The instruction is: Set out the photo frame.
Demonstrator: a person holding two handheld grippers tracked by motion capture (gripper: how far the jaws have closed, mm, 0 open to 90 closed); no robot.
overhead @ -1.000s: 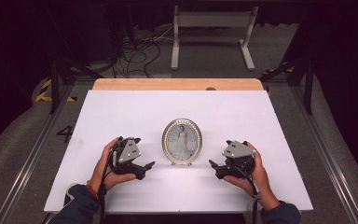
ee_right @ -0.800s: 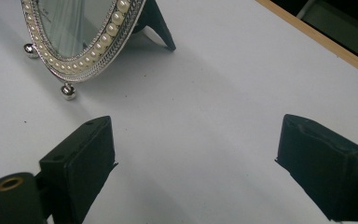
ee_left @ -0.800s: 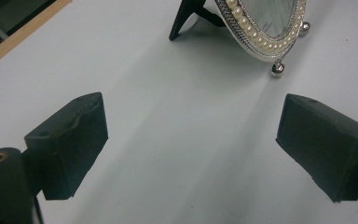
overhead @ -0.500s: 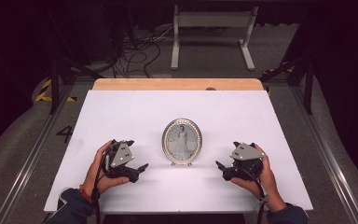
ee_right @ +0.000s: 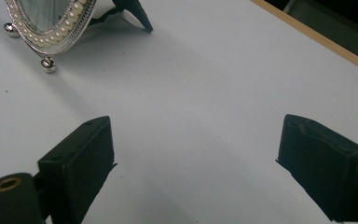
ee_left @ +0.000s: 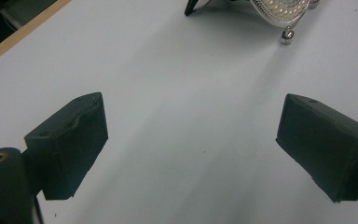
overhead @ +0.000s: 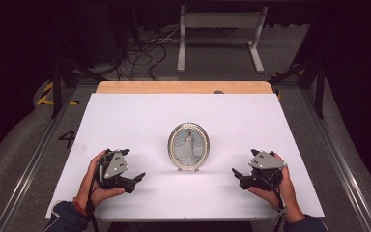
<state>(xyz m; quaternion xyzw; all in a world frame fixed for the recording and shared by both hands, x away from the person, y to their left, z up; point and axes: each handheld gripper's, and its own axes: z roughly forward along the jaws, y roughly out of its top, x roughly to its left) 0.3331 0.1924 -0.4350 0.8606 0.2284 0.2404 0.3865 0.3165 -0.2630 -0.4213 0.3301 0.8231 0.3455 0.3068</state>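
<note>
Picture frame: one oval silver frame with pearl rim point(overhead: 189, 146), upright mid white table point(overhead: 135, 116).
Left black gripper point(overhead: 136, 179): one, wide apart, holding nothing.
Right black gripper point(overhead: 236, 175): one, wide apart, holding nothing.

The white tabletop point(overhead: 140, 121) is brightly and evenly lit from above, while the room around it sits nearly black. Shadows fall soft and faint. The high view looks grainy; in both gripper views the near black jaws are slightly soft.
</note>
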